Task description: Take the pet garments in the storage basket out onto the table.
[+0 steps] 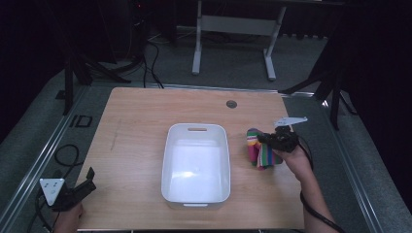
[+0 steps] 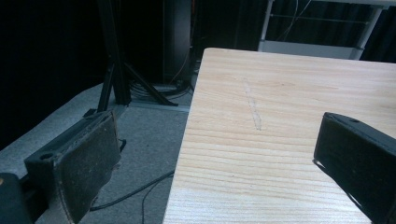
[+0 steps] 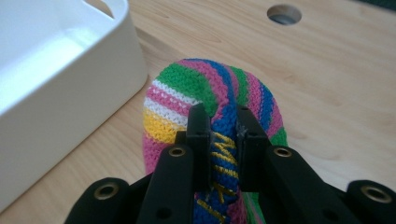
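Observation:
A striped knitted cloth (image 1: 257, 148) in pink, green, blue, yellow and white lies bunched on the wooden table (image 1: 141, 121), just right of a white plastic tub (image 1: 196, 162). My right gripper (image 1: 266, 140) is shut on a fold of that cloth (image 3: 205, 93); its jaws pinch the blue band (image 3: 223, 140). The tub's wall (image 3: 56, 79) stands close at the left of the right gripper view. At the table's near left corner my left gripper (image 1: 87, 182) stands open, with nothing between its pads (image 2: 88, 158), straddling the table's left edge.
The tub looks empty inside. A round cable hole (image 1: 231, 104) sits near the table's far edge. Cables (image 1: 65, 155) lie on the grey floor at the left. A white desk frame (image 1: 233, 29) and dark stand legs (image 1: 82, 68) stand beyond the table.

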Tool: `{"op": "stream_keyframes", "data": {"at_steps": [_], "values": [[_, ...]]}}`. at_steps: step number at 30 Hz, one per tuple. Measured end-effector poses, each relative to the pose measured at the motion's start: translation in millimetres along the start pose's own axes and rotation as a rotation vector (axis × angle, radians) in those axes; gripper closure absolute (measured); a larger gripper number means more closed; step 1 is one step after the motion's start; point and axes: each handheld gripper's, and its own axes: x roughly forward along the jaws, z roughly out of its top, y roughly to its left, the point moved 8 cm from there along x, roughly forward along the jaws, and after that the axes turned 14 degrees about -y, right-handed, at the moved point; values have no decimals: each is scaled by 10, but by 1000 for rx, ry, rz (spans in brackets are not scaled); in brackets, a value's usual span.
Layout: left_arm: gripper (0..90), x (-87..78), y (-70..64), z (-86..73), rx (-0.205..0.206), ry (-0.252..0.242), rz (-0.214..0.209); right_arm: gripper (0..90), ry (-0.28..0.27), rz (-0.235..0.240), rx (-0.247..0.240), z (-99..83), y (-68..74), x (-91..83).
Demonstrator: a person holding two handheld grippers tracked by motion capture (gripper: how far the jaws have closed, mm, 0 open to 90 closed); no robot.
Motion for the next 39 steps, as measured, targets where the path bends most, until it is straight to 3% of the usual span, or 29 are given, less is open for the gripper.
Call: {"op": "stream_keyframes", "data": {"at_steps": [4,10,12,15,18,24,28,35,37,39], "values": [[9,0,-1,0,1,1,0,790,-12,6,53,-213,1,173],[10,1,-2,-1,3,1,-1,786,22,-2,54,-478,65,424],[9,1,-2,0,3,0,-1,781,24,-11,48,-530,95,492],[10,0,-2,1,2,-1,-3,771,11,-4,80,-551,127,562],[9,0,-2,0,1,0,-3,752,24,-4,66,-519,155,585],[9,-1,-4,1,1,-1,-4,534,31,12,47,-399,202,502],[9,-2,-3,1,2,-2,-4,452,8,11,44,-337,206,423],[9,-2,-4,1,2,-1,-7,232,-62,-29,47,-221,106,124],[9,-3,-3,1,2,-2,-7,130,-83,-20,41,-215,81,35],[9,-3,-4,2,2,-3,-6,137,-95,-29,46,-213,55,-6]]}}
